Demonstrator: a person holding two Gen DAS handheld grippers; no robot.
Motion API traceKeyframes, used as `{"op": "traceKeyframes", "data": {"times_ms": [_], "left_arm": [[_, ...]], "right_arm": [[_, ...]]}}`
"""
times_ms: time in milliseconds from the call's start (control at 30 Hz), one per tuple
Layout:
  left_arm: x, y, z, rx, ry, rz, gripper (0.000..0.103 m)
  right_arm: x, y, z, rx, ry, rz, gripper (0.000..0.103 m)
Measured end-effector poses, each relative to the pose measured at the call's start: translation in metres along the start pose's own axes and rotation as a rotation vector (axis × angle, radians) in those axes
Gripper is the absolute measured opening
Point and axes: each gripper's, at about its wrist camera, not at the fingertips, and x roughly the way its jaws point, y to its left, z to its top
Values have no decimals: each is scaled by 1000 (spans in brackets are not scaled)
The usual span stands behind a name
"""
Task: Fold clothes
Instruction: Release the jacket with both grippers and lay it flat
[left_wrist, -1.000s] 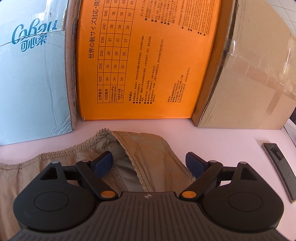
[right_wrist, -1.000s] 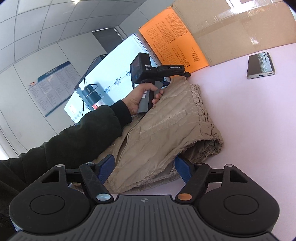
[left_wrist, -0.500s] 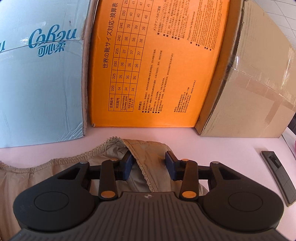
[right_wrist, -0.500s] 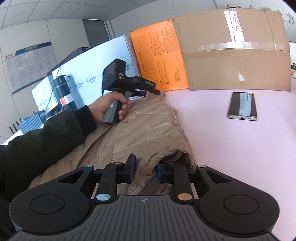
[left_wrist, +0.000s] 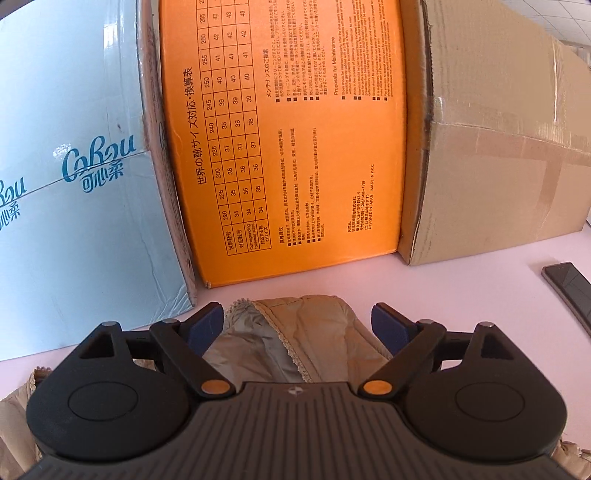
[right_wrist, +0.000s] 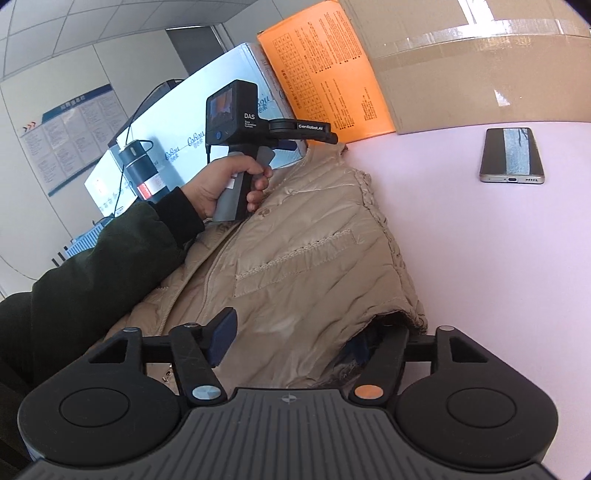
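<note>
Bright and evenly daylit, sharp throughout without motion blur, with window glare on the tape of the brown cardboard box (right_wrist: 480, 66) and the phone screen (right_wrist: 511, 155), soft shadows under the beige puffer vest (right_wrist: 314, 258), heavy fisheye bending and dark corners.

The pale blue box (left_wrist: 74, 177) read "CoRou", the orange box (left_wrist: 288, 140) bore a shoe-size chart, 220 to 265, and "MADE IN P.R.C", and the left gripper (right_wrist: 295, 142) read "DAS" and "GenRobot.AI".
</note>
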Motion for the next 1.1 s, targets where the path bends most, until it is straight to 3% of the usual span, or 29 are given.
{"op": "traceKeyframes", "data": {"times_ms": [233, 400, 667, 800, 1100], "left_arm": [[-47, 11, 13, 18, 102, -66, 87], [-71, 22, -13, 58, 206, -132, 89], [-75, 9, -59, 173, 143, -41, 89], [-78, -5, -63, 213, 101, -28, 89], [-81, -21, -66, 251, 87, -24, 89]], "right_arm": [[-2, 5, -1, -25, -2, 38, 86], [-4, -1, 0, 13, -12, 76, 90], [-6, 0, -2, 10, -18, 78, 93], [-5, -3, -1, 26, -20, 97, 96], [-7, -9, -2, 67, -33, 131, 98]]}}
